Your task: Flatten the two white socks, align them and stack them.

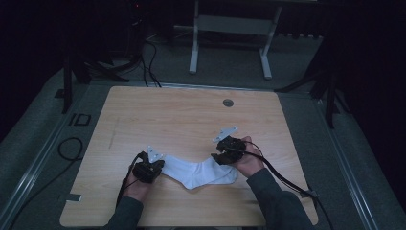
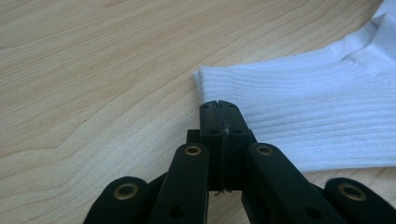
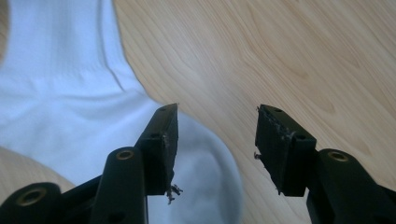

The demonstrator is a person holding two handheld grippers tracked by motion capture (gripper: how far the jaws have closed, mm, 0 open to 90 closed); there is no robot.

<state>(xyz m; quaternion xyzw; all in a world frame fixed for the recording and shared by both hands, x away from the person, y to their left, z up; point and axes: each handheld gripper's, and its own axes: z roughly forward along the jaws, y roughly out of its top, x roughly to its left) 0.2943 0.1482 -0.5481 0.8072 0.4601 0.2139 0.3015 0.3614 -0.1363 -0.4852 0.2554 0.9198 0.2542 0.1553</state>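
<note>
At the left of the high view the left claw [image 1: 154,165] lies low on the pale wooden surface [image 1: 167,115], held in the person's left hand [image 1: 138,187], with its grey three-cornered plate on top and a black cable trailing back toward the sleeve. Its tip sits at the left end of the white sock [image 1: 198,173]. In the left gripper view this claw [image 2: 219,109] has its two black jaws pressed flat together, with no gap between the pads; they meet right at the ribbed cuff edge of the sock [image 2: 317,116], just past its corner, and whether any cloth is pinched between them I cannot tell.

The sock lies flat on the surface between the two hands, bent in a shallow angle: cuff to the left, heel at the low middle, toe to the right.

At the right, the right claw [image 1: 225,151] is held in the right hand [image 1: 249,160] over the toe end of the sock. In the right gripper view this claw [image 3: 217,140] stands part open, holding nothing; one jaw is above the rounded white toe of the sock [image 3: 93,116], the other above bare wood [image 3: 280,56]
</note>
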